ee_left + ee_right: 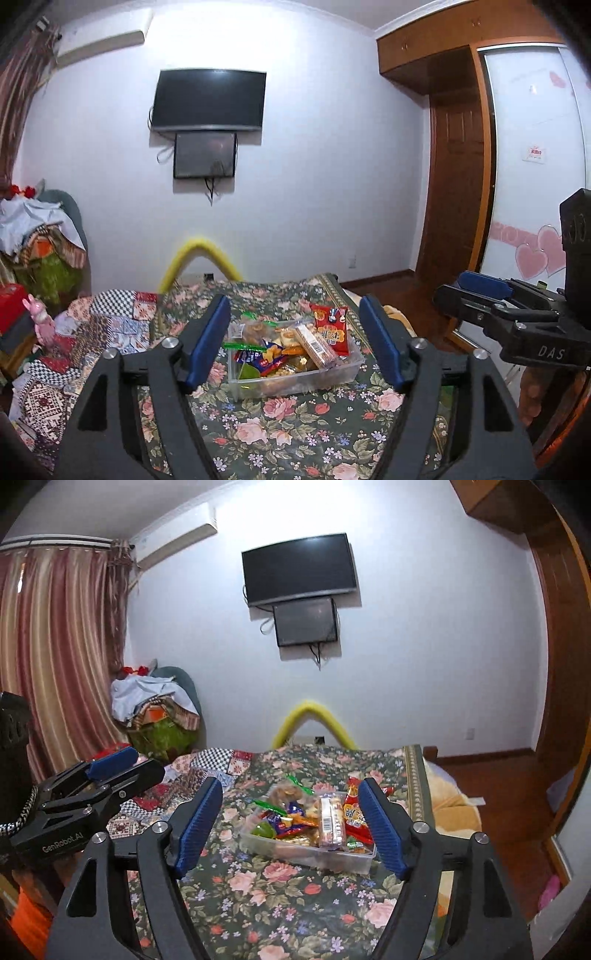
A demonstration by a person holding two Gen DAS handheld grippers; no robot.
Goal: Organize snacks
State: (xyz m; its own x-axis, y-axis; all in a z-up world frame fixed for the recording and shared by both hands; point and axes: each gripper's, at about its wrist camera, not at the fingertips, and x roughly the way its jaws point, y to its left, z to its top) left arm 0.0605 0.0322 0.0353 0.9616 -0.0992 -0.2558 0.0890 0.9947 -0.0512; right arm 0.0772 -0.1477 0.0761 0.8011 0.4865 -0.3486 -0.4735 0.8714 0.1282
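Snacks point(291, 347) fill clear bin point(343, 373) on floral bedspread point(295, 424); left gripper point(295, 345) and right gripper point(291, 825) above bin, jaws wide, empty.

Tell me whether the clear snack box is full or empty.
Full. The clear box on the flowered cloth is heaped with wrapped snacks, and a red packet sticks up above its rim.

1 snack bin point(347, 373), 2 screens point(208, 99), 2 grippers point(295, 347)
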